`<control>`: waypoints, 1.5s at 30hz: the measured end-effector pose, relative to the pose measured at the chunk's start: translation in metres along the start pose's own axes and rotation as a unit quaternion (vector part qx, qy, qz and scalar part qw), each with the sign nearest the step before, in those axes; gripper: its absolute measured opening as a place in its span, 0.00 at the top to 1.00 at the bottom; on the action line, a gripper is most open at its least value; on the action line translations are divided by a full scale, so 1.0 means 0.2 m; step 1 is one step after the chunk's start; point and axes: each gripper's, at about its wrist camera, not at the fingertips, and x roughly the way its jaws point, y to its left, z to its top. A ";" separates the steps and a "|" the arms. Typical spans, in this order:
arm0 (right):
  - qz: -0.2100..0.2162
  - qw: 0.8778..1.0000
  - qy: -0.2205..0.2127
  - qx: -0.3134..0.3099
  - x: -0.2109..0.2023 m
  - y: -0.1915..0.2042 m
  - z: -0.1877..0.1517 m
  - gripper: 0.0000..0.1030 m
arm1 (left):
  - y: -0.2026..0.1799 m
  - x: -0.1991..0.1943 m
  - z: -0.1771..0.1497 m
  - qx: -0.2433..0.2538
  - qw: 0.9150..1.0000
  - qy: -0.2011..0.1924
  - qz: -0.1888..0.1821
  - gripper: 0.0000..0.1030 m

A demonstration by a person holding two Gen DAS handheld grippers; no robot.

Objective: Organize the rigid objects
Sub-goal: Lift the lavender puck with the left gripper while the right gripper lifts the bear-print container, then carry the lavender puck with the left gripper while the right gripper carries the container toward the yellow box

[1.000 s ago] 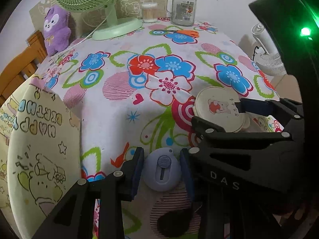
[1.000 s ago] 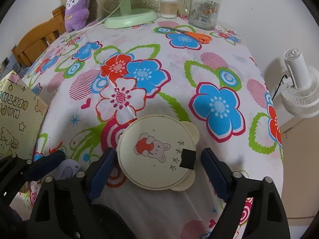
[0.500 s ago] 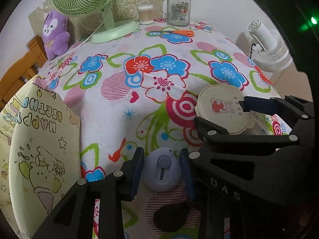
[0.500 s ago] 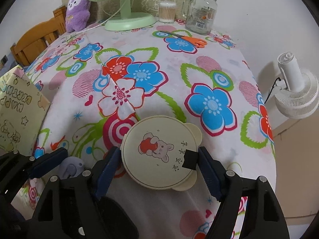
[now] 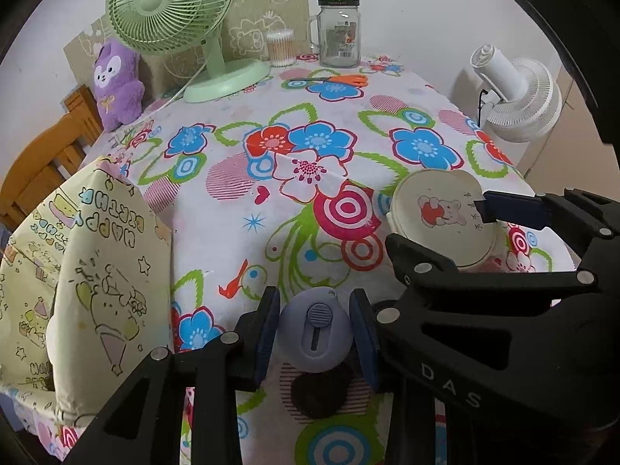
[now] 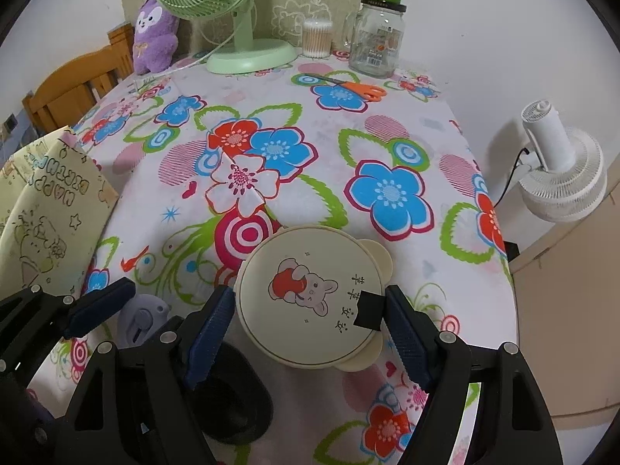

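Grippers work side by side above your flowered tablecloth (image 6: 387, 131): your left gripper (image 5: 316, 329) clamps a small lavender round gadget (image 5: 316, 335), your right gripper (image 6: 310, 310) squeezes a cream lidded bowl (image 6: 310, 298) with a bunny print, both lifted clear near the table's front edge. Farther back lie orange scissors (image 6: 356, 87), a glass jar (image 6: 378, 38) and a green fan (image 6: 232, 7).

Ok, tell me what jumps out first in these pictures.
The loud flowered tablecloth fills both views. Near its front edge, the right tool clamps a cream round lid with a bunny drawing, and the left tool grips a small lilac gadget. A green fan stands at the back.
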 end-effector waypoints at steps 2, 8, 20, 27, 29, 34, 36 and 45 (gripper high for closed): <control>0.000 1.000 -0.004 0.001 -0.02 0.00 -0.01 0.23 | -0.01 -0.02 0.00 0.002 1.000 -0.004 0.003 0.63; -0.001 1.000 -0.015 0.000 -0.10 0.00 -0.03 0.23 | -0.01 -0.07 -0.02 0.003 1.000 -0.011 0.006 0.63; -0.008 1.000 -0.028 -0.001 -0.22 0.01 -0.09 0.23 | -0.05 -0.16 -0.06 0.015 1.000 -0.022 0.015 0.63; -0.009 0.999 -0.031 0.000 -0.27 0.01 -0.11 0.23 | -0.06 -0.22 -0.08 0.023 0.999 -0.024 0.013 0.63; -0.009 0.999 -0.032 0.000 -0.29 0.01 -0.12 0.23 | -0.06 -0.23 -0.09 0.024 0.999 -0.024 0.013 0.63; -0.008 0.999 -0.033 0.002 -0.34 0.03 -0.14 0.23 | -0.06 -0.28 -0.10 0.027 0.999 -0.020 0.010 0.63; -0.009 0.999 -0.033 0.003 -0.37 0.04 -0.15 0.23 | -0.06 -0.30 -0.10 0.028 0.999 -0.020 0.009 0.63; -0.008 0.999 -0.044 -0.005 -0.50 0.08 -0.16 0.23 | -0.04 -0.42 -0.13 0.031 0.999 -0.027 0.011 0.63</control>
